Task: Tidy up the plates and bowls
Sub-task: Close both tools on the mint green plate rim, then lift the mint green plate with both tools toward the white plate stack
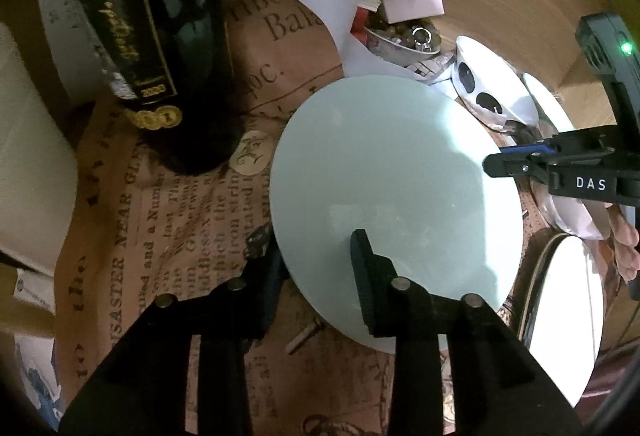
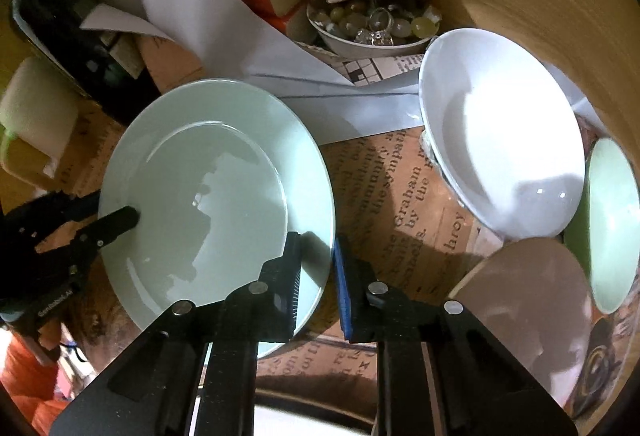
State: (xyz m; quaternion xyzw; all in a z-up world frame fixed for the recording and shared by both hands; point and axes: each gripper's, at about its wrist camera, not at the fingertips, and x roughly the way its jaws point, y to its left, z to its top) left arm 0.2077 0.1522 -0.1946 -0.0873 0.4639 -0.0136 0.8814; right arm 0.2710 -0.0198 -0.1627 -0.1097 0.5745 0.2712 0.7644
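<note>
- Newsprint-patterned brown paper point(image 2: 404, 195) covers the cluttered surface, with a dark glass wine bottle point(image 1: 176, 35) standing at the left, loose white paper sheets point(image 2: 224, 27) behind, and a small bowl of glass beads point(image 2: 372, 25) at the back.
- A pale green round ceramic plate point(image 2: 216, 187) sits tilted in the middle, held at two opposite edges.
- The left gripper point(image 1: 316, 276) has its fingers clamped on the plate's rim, one pad on the top face and the other underneath.
- The right gripper point(image 2: 318, 284) pinches the opposite rim between a black pad and a blue pad, closed tight on it.
- To the right, well apart from the plate, a white ceramic bowl point(image 2: 500, 139) leans on its side, beside a green bowl point(image 2: 612, 224) and a tan disc-shaped plate point(image 2: 528, 308).
</note>
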